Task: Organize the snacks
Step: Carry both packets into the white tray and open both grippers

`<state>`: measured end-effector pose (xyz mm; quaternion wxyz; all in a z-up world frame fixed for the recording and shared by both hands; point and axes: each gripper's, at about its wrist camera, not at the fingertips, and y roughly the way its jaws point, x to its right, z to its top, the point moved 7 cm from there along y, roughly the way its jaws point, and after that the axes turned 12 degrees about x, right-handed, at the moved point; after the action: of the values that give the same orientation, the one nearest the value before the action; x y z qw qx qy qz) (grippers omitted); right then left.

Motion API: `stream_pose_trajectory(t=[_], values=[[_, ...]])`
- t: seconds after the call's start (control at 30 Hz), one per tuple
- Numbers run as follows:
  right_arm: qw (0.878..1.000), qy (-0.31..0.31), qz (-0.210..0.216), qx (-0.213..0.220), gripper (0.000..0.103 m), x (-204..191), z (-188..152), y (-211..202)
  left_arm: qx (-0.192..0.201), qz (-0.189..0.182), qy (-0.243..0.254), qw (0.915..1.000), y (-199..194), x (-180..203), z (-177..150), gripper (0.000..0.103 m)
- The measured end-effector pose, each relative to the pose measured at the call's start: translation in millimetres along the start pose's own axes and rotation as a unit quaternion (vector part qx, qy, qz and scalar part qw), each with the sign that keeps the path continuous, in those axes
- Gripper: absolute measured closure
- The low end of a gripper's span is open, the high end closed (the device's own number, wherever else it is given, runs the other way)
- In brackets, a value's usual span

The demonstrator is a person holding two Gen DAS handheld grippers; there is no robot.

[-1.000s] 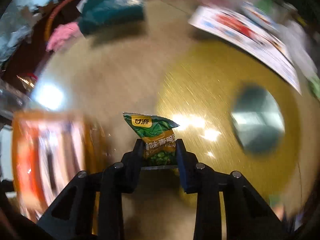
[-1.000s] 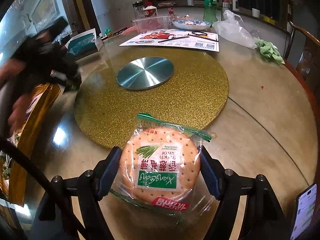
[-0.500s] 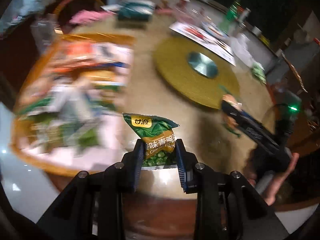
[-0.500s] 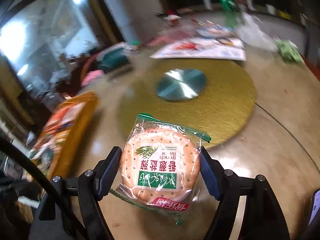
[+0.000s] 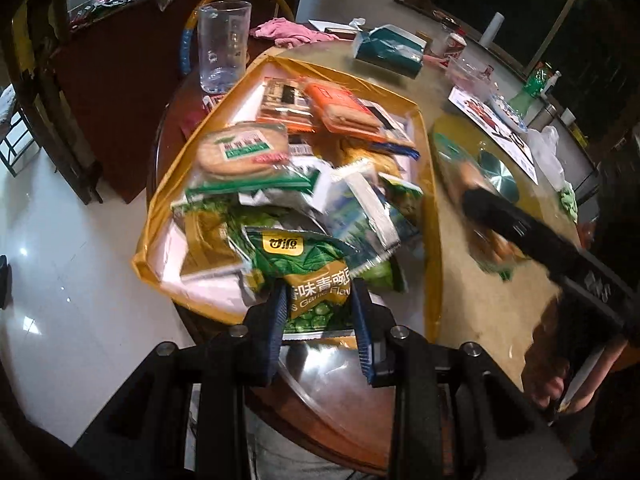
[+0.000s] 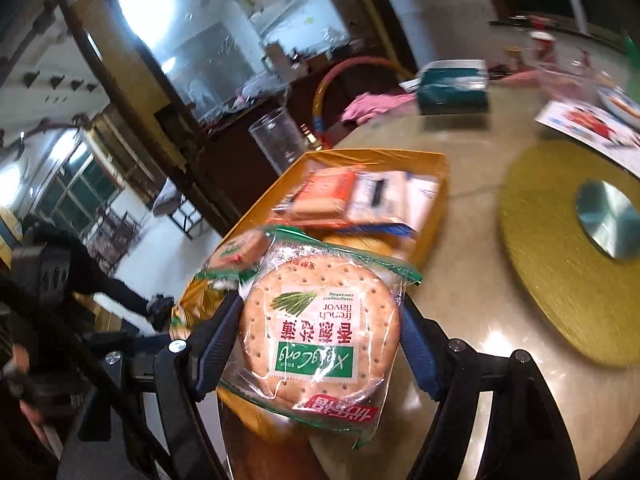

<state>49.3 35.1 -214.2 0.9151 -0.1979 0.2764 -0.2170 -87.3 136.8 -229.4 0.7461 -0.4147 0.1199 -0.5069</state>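
**Orange tray of snacks with a packet in each tool**

Orange-walled tray (image 5: 434, 216) sits at the near left edge of the round tabletop (image 5: 472, 292), heaped with assorted snack packets. To its far left stands a clear glass (image 5: 222, 46), with a pink cloth (image 5: 282, 32) and a teal box (image 5: 388, 50) beyond. Over the tray's near end, the left tool (image 5: 320, 312) is clenched on a green pea packet (image 5: 308, 268), its blue pads pressing the packet's lower half from both sides. Right of the tray lies a gold turntable (image 6: 560, 280) with a silver disc (image 6: 608, 220) at its centre. In the right wrist view, the right tool (image 6: 320, 340) grips a clear-wrapped round cracker packet (image 6: 320, 328) across its width, held above the tabletop's edge just beside the tray's near corner. A similar cracker packet (image 5: 244, 152) already lies in the tray.
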Motion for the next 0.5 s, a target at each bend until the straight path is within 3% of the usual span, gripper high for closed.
stream_pose_trajectory(t=[0.2,0.23,0.3,0.4,0.5], values=[[0.998,-0.022,-0.047,-0.04,0.026,-3.9,-0.6,68.8,-0.006,0.015,0.009,0.9998,28.9,-14.7,7.4,0.068],[0.997,-0.025,-0.052,-0.046,0.026,-1.7,-3.8,77.2,-0.004,0.023,0.013,0.9996,34.0,-16.8,8.0,0.064],[0.998,-0.021,-0.062,-0.02,0.023,2.5,0.7,73.3,0.014,0.027,0.014,0.9994,40.8,-21.6,10.2,0.028],[0.998,0.018,-0.055,0.025,0.02,4.1,9.5,47.4,0.063,0.03,-0.019,0.9974,30.5,-29.3,11.4,0.022],[0.998,0.03,-0.033,0.05,0.02,-0.2,8.4,16.4,0.083,0.013,-0.039,0.9957,13.2,-26.7,4.8,0.02]])
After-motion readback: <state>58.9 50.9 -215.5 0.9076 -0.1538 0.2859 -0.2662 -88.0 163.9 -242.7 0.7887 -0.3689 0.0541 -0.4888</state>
